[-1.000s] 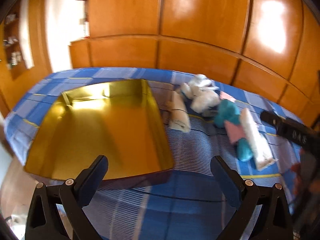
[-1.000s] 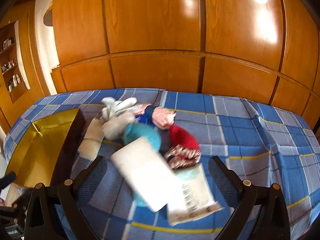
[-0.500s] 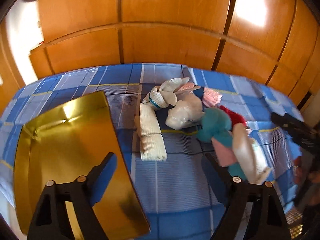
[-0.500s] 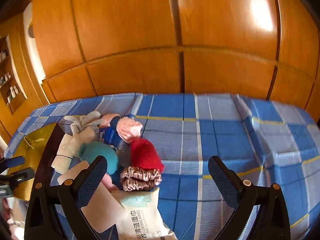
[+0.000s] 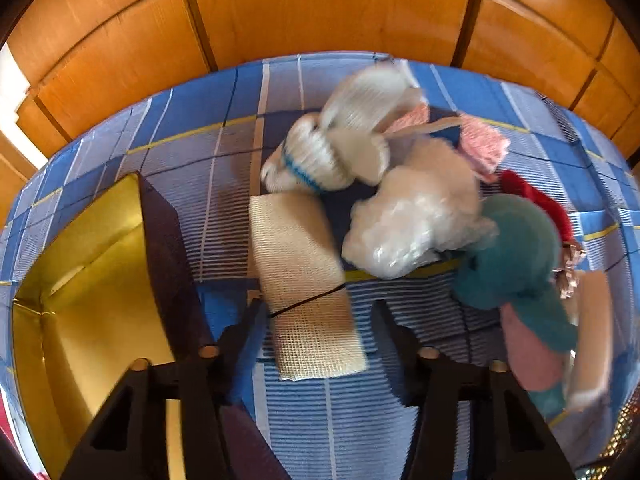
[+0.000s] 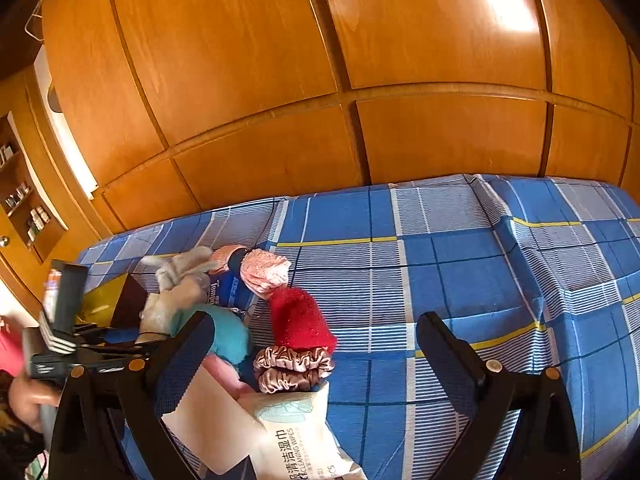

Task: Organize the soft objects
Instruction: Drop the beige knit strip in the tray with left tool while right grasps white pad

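- Left wrist view: the left claw (image 5: pixel 320 320) stands with its jaws apart, one on each side of the near end of a cream woven cloth roll (image 5: pixel 306 280) bound by a thin dark band. I cannot tell whether the pads touch it yet.
- The roll lies flat on the blue plaid bed (image 5: pixel 192 152), just beside the dark outer wall of the gold-lined box (image 5: pixel 88 280), which sits open with no soft things visible inside it.
- Behind the roll, the rest of the pile is bunched together: a white sock bundle with a blue stripe (image 5: pixel 308 160), a white fluffy piece in clear wrap (image 5: pixel 416 220), and a teal plush item (image 5: pixel 516 252). Motion blur hides the finer detail.
- Judging by this, the step in hand is the first pick: closing on the roll. The next move calls for a squeeze across its width, a lift clear of the box wall, then a short carry left into the box.
- Right wrist view: the right claw (image 6: pixel 316 340) hangs jaws apart and grips nothing, above the near edge of the pile.
- Below it lie a red knitted hat (image 6: pixel 300 320), a satin scrunchie (image 6: pixel 294 368) touching the hat's brim, and a pack of cleaning wipes (image 6: pixel 296 440) nearest the camera.
- This side seems to be waiting; the hat or scrunchie looks the easiest next reach.
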`<state>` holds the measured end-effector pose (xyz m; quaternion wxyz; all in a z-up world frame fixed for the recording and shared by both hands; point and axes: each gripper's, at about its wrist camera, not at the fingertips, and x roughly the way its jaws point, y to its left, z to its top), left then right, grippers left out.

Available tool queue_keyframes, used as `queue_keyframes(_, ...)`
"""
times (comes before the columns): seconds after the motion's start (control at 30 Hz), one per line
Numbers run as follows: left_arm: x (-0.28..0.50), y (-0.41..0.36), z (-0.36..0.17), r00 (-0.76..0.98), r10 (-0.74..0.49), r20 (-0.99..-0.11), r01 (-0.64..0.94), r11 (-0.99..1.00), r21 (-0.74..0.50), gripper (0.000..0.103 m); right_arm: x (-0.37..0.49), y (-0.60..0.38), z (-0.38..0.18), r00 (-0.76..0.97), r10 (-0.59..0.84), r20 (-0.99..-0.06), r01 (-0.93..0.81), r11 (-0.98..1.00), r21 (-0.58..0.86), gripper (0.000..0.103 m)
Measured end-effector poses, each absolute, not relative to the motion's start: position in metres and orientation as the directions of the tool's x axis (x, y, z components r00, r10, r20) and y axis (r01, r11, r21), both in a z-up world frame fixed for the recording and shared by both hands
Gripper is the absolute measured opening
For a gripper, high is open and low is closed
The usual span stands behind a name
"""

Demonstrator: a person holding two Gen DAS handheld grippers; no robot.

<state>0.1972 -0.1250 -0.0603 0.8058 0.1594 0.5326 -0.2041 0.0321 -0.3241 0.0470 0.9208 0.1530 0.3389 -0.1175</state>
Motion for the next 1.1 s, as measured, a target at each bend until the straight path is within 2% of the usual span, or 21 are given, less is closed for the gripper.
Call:
queue_keyframes(0.2, 0.186, -0.113, -0.049, 0.404, -0.216, -0.889, 0.508, 0.861, 0.022, 0.044, 0.037, -0.307, 0.042, 0.76, 0.132, -0.637, 0.121, 0.933, 0.338, 0.103)
queue_keyframes(0.33, 0.164, -0.099, -0.032, 0.42, -0.288, -0.86, 0.526, 0.85, -0.028, 0.044, 0.044, -0.272, 0.034, 0.698, 0.288, -0.655, -0.069, 0.938, 0.339, 0.103)
queue_keyframes(0.47, 0.14, -0.083, -0.015, 0.413, -0.375, -0.83, 0.55, 0.829, -0.101, 0.044, 0.052, -0.246, 0.02, 0.631, 0.273, -0.726, -0.138, 0.961, 0.241, 0.103)
queue_keyframes(0.7, 0.105, -0.033, 0.016, 0.417, -0.523, -0.743, 0.544, 0.799, -0.257, 0.044, 0.069, -0.245, -0.007, 0.548, 0.278, -0.789, -0.141, 0.96, 0.24, 0.103)
queue_keyframes(0.73, 0.103, -0.023, 0.019, 0.422, -0.532, -0.734, 0.53, 0.802, -0.276, 0.044, 0.071, -0.244, -0.01, 0.542, 0.276, -0.794, -0.14, 0.961, 0.239, 0.097)
queue_keyframes(0.83, 0.102, 0.006, 0.019, 0.441, -0.526, -0.727, 0.468, 0.826, -0.314, 0.044, 0.069, -0.242, -0.014, 0.532, 0.254, -0.808, -0.136, 0.967, 0.214, 0.064)
queue_keyframes(0.97, 0.119, 0.047, 0.006, 0.473, -0.417, -0.776, 0.303, 0.904, -0.302, 0.044, 0.064, -0.235, -0.015, 0.537, 0.21, -0.817, -0.149, 0.977, 0.153, 0.061)
queue_keyframes(1.1, 0.144, 0.071, -0.005, 0.475, -0.358, -0.804, 0.178, 0.934, -0.311, 0.044, 0.064, -0.239, -0.01, 0.554, 0.197, -0.809, -0.119, 0.98, 0.158, 0.061)
